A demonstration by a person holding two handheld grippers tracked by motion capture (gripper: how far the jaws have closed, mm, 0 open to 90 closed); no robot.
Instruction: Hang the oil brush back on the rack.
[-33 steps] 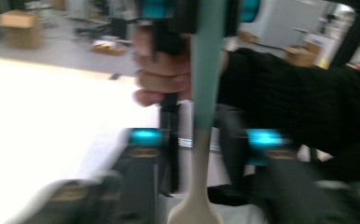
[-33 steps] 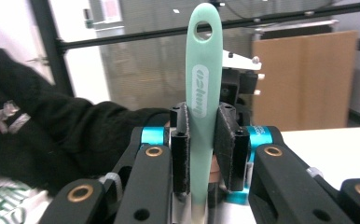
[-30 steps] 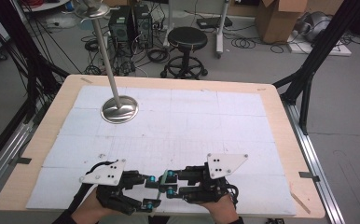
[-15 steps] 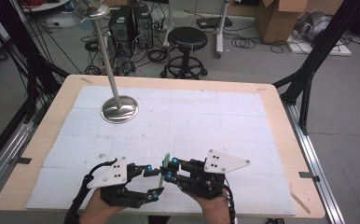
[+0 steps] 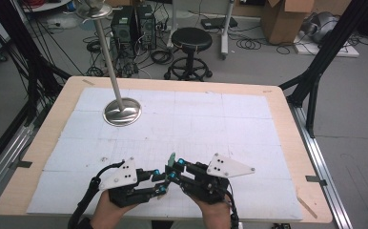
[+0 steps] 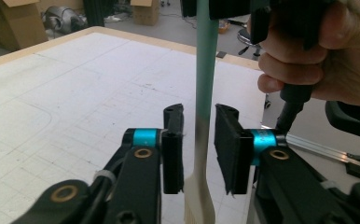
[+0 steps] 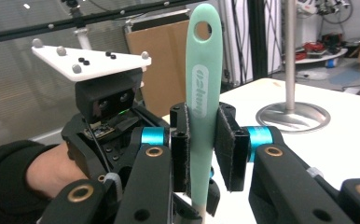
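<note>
A mint-green brush [image 7: 205, 70] with a hole in its handle end stands upright, and my right gripper [image 7: 202, 112] is shut on the handle. In the high view the brush [image 5: 172, 157] pokes up between the two grippers at the table's near edge. My left gripper [image 6: 200, 112] faces the right gripper [image 5: 174, 168]. Its jaws have just been closing around the brush's pale lower part [image 6: 201, 154], above the bristles. The brush lies against one pad and a narrow gap remains at the other. In the high view the left gripper [image 5: 162, 181] sits just left of the right one.
A metal stand with a round base [image 5: 121, 112] and a tall pole rises at the table's far left. A white gridded mat [image 5: 196, 124] covers the wooden table. A black stool [image 5: 189, 40] and cardboard boxes stand on the floor beyond the far edge.
The right gripper has tipped up with the brush and moved closer to the left one. The left jaws have narrowed around the brush's lower end.
</note>
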